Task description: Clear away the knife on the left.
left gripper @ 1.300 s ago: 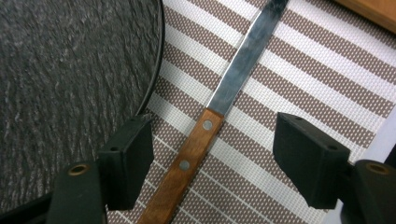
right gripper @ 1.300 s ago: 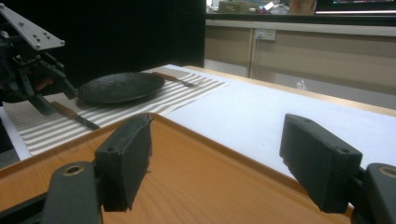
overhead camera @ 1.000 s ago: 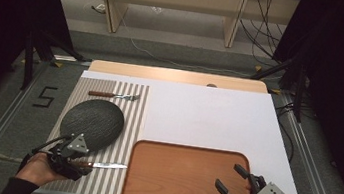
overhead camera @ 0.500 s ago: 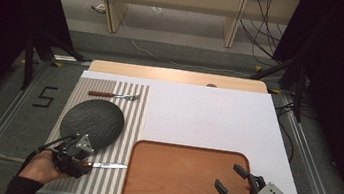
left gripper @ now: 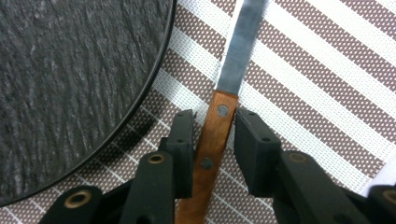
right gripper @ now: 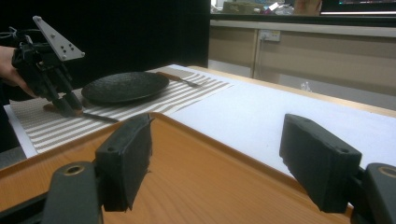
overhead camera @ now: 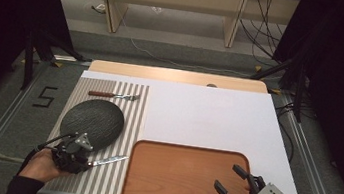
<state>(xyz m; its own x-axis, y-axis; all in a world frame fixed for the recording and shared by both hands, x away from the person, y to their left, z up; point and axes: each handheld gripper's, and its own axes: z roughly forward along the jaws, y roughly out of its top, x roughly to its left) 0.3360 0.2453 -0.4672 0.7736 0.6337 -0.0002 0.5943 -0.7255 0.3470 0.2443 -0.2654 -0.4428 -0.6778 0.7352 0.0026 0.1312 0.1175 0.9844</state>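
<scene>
A wooden-handled knife (overhead camera: pixel 108 160) lies on the striped placemat (overhead camera: pixel 133 117), just in front of the dark slate plate (overhead camera: pixel 92 121). My left gripper (overhead camera: pixel 83 159) is shut on the knife's handle (left gripper: pixel 217 135), one jaw on each side, and the blade (left gripper: pixel 243 42) points away past the plate's rim (left gripper: pixel 154 93). The right gripper view shows the left gripper (right gripper: pixel 65 106) standing over the knife at the far left. My right gripper (overhead camera: pixel 228 177) is open over the near right part of the wooden tray (overhead camera: pixel 174 178), with nothing between its fingers.
A fork (overhead camera: pixel 114 95) with a wooden handle lies across the placemat's far end, beyond the plate. A white sheet (overhead camera: pixel 207 117) covers the table to the right of the placemat. The tray's bare surface (right gripper: pixel 187 177) lies under the right gripper (right gripper: pixel 215 135).
The left gripper has shifted slightly away from the table's front edge, and the knife's blade tip has swung with it toward the plate side. The right gripper has stayed put.
</scene>
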